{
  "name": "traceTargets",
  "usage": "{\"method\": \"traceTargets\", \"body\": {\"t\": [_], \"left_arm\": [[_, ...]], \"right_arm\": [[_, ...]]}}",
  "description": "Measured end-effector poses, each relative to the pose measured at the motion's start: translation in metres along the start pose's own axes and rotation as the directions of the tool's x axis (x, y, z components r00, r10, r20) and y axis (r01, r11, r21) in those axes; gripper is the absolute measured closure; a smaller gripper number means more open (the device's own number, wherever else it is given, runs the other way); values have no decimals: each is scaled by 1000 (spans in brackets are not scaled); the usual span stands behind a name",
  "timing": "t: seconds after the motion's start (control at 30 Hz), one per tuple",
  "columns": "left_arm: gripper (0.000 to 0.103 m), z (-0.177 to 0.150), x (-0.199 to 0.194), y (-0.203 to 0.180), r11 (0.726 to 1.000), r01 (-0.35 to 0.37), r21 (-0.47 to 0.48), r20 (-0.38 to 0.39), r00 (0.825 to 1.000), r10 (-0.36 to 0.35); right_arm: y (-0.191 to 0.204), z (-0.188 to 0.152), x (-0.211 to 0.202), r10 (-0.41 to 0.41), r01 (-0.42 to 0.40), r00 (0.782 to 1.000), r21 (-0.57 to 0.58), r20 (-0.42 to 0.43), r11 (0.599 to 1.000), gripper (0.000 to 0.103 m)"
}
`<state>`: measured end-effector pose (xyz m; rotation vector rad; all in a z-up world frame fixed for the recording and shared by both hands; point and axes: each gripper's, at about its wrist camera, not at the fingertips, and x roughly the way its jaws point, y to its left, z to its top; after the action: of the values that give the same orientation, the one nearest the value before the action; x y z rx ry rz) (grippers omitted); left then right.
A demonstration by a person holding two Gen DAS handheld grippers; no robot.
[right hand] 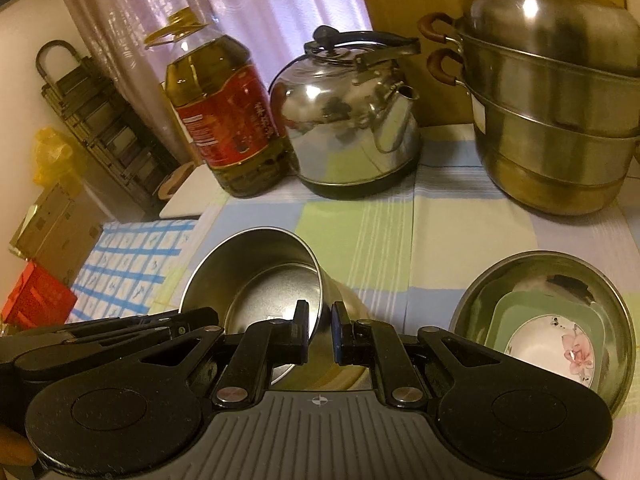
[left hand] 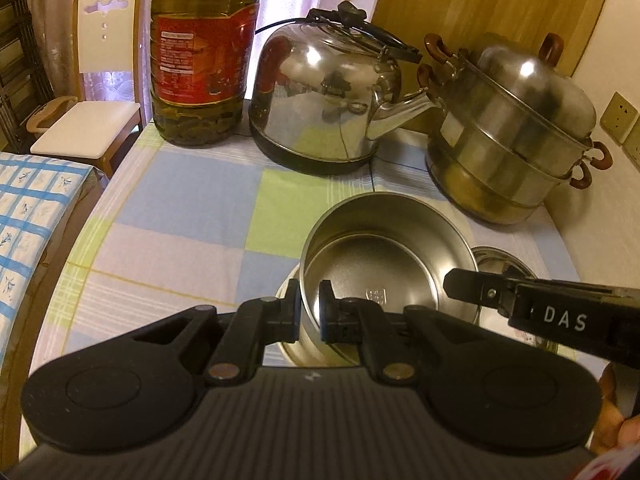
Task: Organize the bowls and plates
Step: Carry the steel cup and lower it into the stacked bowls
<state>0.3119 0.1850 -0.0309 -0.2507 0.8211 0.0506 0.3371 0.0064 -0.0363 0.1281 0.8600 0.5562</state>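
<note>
A deep steel bowl [left hand: 384,248] hangs tilted over the checked tablecloth, held from two sides. My left gripper [left hand: 310,296] is shut on its near rim, one finger inside and one outside. My right gripper [left hand: 460,284] comes in from the right and is shut on the opposite rim [right hand: 320,316]. In the right wrist view the bowl [right hand: 260,276] sits at lower left, with the left gripper [right hand: 200,316] on its far side. A white edge [left hand: 286,286] shows beneath the bowl. To the right a wide steel basin [right hand: 544,276] holds a green square plate [right hand: 516,308] and a white flowered dish [right hand: 552,348].
Along the back of the table stand an oil bottle [left hand: 204,60], a steel kettle [left hand: 324,96] and a stacked steamer pot [left hand: 512,128]. A chair [left hand: 96,92] and a blue-grid cloth [left hand: 32,216] lie off the table's left edge. The tablecloth [left hand: 180,208] lies between.
</note>
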Motion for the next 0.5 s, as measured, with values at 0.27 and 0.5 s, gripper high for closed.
{"method": "traceTargets", "body": {"t": [0.27, 0.5], "left_arm": [[95, -3, 15, 2, 1000, -7, -3, -12, 1000, 7], [95, -5, 23, 3, 1000, -12, -10, -29, 1000, 11]], "right_arm": [[-11, -4, 15, 4, -4, 1000, 27, -11, 1000, 92], [-16, -7, 24, 6, -5, 999, 34, -36, 999, 92]]}}
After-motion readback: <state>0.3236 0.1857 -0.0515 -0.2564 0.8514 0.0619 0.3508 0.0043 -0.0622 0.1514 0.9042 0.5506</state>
